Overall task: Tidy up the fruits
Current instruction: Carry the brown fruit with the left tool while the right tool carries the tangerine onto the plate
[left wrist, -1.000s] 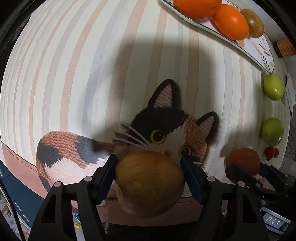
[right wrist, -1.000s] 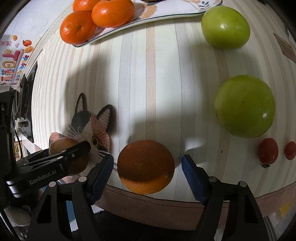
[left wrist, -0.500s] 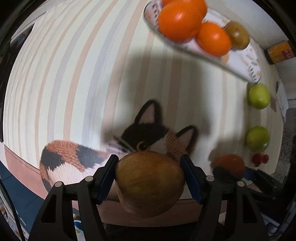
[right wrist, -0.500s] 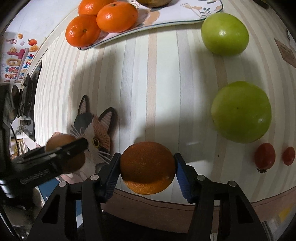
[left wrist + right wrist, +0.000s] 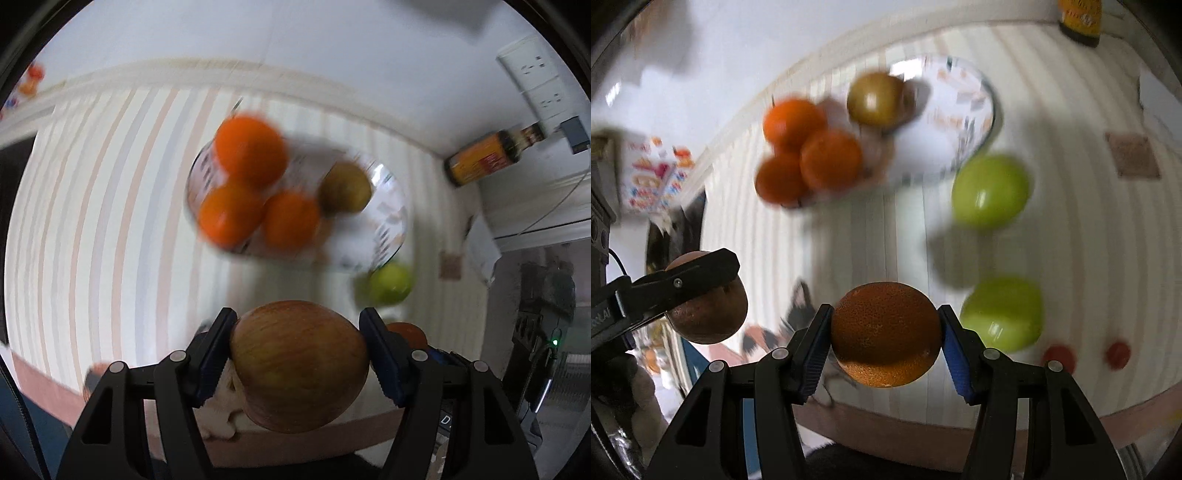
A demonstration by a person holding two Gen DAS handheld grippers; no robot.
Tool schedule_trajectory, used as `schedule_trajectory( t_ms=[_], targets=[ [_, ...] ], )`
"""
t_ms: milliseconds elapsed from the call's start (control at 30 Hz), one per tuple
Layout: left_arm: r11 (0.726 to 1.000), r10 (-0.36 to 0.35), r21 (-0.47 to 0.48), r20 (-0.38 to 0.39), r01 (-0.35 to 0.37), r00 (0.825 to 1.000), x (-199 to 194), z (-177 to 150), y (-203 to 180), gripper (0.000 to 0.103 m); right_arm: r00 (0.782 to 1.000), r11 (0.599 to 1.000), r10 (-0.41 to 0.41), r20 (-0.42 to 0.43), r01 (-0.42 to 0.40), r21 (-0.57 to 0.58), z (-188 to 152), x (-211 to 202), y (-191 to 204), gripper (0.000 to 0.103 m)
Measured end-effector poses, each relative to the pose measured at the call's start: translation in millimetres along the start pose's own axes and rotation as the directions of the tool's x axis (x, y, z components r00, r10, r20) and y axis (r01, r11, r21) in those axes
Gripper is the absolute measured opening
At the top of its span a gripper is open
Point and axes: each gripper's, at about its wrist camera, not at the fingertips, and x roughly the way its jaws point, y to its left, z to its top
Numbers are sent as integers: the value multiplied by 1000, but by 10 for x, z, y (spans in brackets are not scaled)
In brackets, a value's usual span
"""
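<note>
Apple [image 5: 299,365] and orange [image 5: 886,334] sit gripped between fingers; plate [image 5: 388,206] fruit seemingly blurred.

A plate [image 5: 975,110] at the back of the table [image 5: 1071,221] holds three oranges [image 5: 831,158] left of a pear [image 5: 875,98], two apples [image 5: 991,190] lying nearer, right.
</note>
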Motion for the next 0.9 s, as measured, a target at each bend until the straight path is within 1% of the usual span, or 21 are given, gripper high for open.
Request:
schedule_trajectory(
  t_ms=[133,233,300,367,433,500,633,733,833,900],
  targets=[
    [999,18,49,35,-19,999,-56,387,-188,67,997,1000,0,71,-1,17,401,-216,-52,59],
    [995,51,80,42,-55,998,41,651,-203,67,994,999,-14,107,11,32,726,-280,-112,59],
    [991,85,97,37,-88,996,221,873,-228,67,993,999,-28,113,23,45,933,-253,-135,59],
    [986,124,113,27,-126,992,361,1067,-252,67,992,998,-56,112,51,47,1150,-205,-166,59],
    [979,164,123,7,-164,986,528,1256,-251,67,991,996,-79,107,75,43,1288,-152,-194,59],
    [975,188,125,-15,-185,982,674,1395,-252,67,991,994,-101,92,98,41,1416,-54,-217,59],
    [968,223,132,-62,-213,973,944,1549,-211,67,990,991,-126,61,123,43,1542,124,-260,59],
    [960,253,146,-84,-240,964,1096,1568,-220,67,990,990,-132,48,130,51,1554,211,-305,59],
    [956,260,158,-80,-246,962,1167,1566,-258,67,993,992,-115,31,113,58,1564,262,-348,59],
    [955,261,165,-88,-245,961,1210,1564,-283,67,993,993,-116,18,115,41,1582,328,-338,59]
  ],
)
